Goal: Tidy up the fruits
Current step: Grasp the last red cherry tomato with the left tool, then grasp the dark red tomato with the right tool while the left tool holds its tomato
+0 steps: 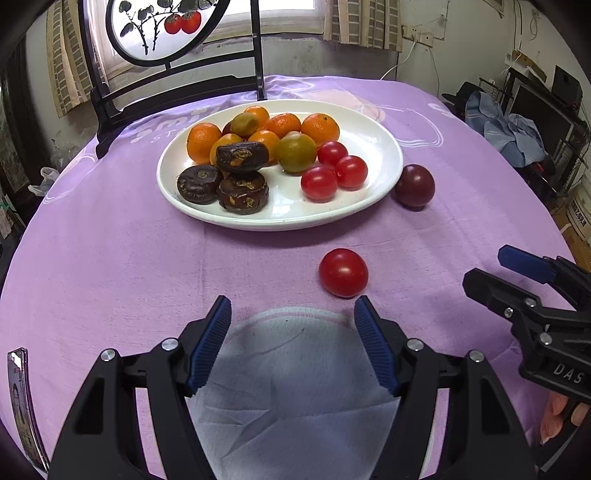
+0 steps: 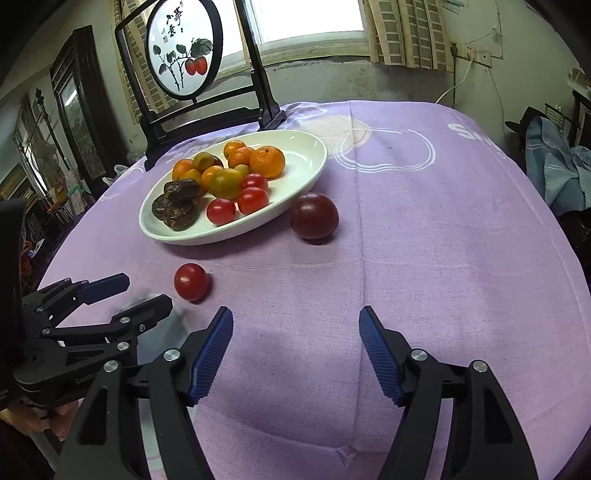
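A white oval plate (image 1: 369,122) (image 2: 306,147) holds several oranges, a greenish citrus, three dark brown fruits and three red cherry tomatoes. A loose red tomato (image 1: 343,272) (image 2: 191,281) lies on the purple cloth in front of the plate. A dark purple plum (image 1: 414,185) (image 2: 314,216) lies beside the plate's right rim. My left gripper (image 1: 291,314) (image 2: 125,291) is open and empty, just short of the loose tomato. My right gripper (image 2: 295,325) (image 1: 491,269) is open and empty, low over bare cloth to the right.
A black-framed round painted screen (image 1: 162,29) (image 2: 184,48) stands at the table's back behind the plate. A whitish round patch (image 1: 288,354) on the cloth lies under my left gripper. Clothes and furniture (image 1: 509,129) stand off the table's right side.
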The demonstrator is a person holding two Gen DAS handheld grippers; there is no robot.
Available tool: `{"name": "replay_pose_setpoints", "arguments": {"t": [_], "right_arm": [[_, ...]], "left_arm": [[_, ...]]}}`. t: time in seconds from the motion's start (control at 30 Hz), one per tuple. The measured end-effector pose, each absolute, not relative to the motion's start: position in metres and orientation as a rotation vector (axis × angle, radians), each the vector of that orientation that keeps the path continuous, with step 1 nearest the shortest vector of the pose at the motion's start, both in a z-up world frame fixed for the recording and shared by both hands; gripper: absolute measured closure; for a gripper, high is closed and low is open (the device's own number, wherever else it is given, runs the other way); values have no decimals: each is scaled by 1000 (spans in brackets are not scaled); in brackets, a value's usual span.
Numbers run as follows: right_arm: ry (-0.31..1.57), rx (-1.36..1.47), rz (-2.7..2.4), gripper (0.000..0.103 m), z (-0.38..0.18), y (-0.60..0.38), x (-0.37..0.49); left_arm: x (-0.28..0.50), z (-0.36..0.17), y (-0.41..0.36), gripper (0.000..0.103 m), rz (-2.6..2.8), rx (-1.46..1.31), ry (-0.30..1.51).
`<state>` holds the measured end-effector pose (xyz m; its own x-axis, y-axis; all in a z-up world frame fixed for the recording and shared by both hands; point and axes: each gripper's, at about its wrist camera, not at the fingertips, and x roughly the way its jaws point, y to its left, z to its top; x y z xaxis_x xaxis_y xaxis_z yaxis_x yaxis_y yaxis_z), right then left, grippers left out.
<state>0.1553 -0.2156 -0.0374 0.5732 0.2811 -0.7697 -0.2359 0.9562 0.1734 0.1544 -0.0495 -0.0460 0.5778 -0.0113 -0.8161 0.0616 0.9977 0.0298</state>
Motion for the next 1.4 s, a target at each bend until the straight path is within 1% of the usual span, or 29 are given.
{"name": "replay_pose_setpoints", "arguments": {"t": [0.07, 0.43, 0.9, 0.97, 1.0, 1.07, 1.1, 1.13, 1.4], "right_arm": [[910, 56, 296, 29, -36, -217, 155], [882, 60, 273, 19, -28, -220, 149], [865, 87, 275, 18, -20, -225, 146], [864, 87, 278, 18, -20, -225, 146], [864, 87, 277, 18, -19, -225, 146], [864, 87, 276, 18, -19, -225, 146], [864, 87, 275, 18, -19, -225, 146], [864, 87, 274, 18, -19, -225, 146], [875, 49, 244, 18, -25, -224, 148]], "left_arm": [[156, -48, -51, 35, -41, 56, 960], [159, -54, -60, 35, -33, 64, 973], [183, -63, -72, 35, -5, 57, 992], [186, -63, -75, 38, -7, 58, 993], [187, -64, -76, 42, -9, 60, 996], [189, -64, -78, 54, -11, 67, 982], [190, -63, -80, 68, -21, 74, 977], [189, -61, -83, 72, -41, 78, 977], [160, -51, -77, 72, -84, 99, 974]]}}
